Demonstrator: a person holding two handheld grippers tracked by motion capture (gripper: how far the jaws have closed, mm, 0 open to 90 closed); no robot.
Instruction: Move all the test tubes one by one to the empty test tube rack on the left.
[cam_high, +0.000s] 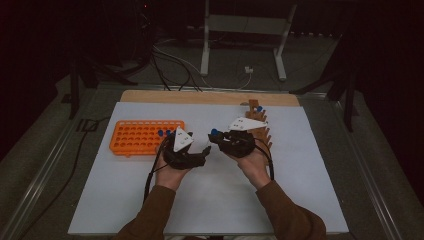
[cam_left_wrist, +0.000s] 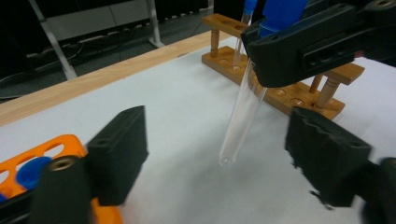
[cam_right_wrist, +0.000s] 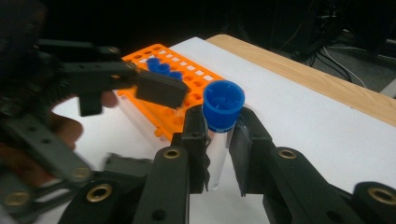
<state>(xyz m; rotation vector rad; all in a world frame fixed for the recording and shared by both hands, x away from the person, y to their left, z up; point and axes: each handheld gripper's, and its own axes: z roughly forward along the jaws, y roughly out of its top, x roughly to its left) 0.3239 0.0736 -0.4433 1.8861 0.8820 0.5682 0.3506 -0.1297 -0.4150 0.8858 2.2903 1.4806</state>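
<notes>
right tongs (cam_right_wrist: 217, 154) clamp tube (cam_right_wrist: 219, 140), orange rack (cam_right_wrist: 154, 88) behind

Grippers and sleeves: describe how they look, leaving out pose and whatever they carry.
Both are black handheld tools. The left gripper and the right gripper each carry a pale three-cornered plate on top, and a black cable trails from each toward the person. The left gripper's fingers are blocky black pads; brass-coloured screw eyes sit in the linkages of both. The person wears brown long sleeves.

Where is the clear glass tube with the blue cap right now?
The clear blue-capped test tube is clamped upright in the right gripper, above the white table mat, between the orange plastic rack and the wooden rack.
</notes>
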